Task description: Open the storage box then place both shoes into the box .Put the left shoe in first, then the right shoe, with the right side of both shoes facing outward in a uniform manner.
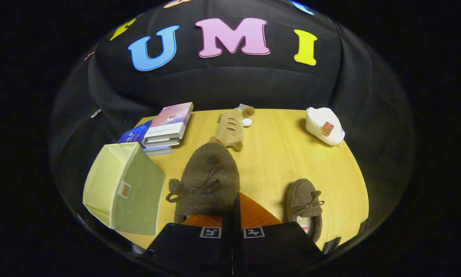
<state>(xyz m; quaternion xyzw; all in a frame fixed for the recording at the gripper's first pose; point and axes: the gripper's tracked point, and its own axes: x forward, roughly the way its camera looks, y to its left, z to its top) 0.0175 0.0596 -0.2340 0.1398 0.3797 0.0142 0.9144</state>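
While the fingers (pixel 233 219) were pressed close together on the heel rim of a fuzzy brown slipper-style shoe with a dark bow (pixel 207 179), that shoe seemed to hang lifted just ahead of them, its toe pointing away toward the far side of the light wooden surface (pixel 276 154). Its mate, a second fuzzy brown shoe with a matching bow (pixel 304 206), lay flat on the surface to the right of the fingers, toe also pointing away, well apart from the held one. To the left of the held shoe stood a pale green fabric storage box (pixel 122 188), tipped so that its open mouth faced left and slightly away; its nearest wall sat just beside the held shoe. Beyond the box lay a stack of books (pixel 165 129), beyond the held shoe a tan plush animal toy (pixel 232 129), and far to the right a white plush toy with a small tag (pixel 324 126). Judging from this, the first shoe was in hand and the carry to the box was under way. To do it well, the person would likely need to swing the gripper round to the box's open side, keep the pinch firm on the soft rim so the shoe does not sag or twist, and turn it so its right side faces outward before letting go.
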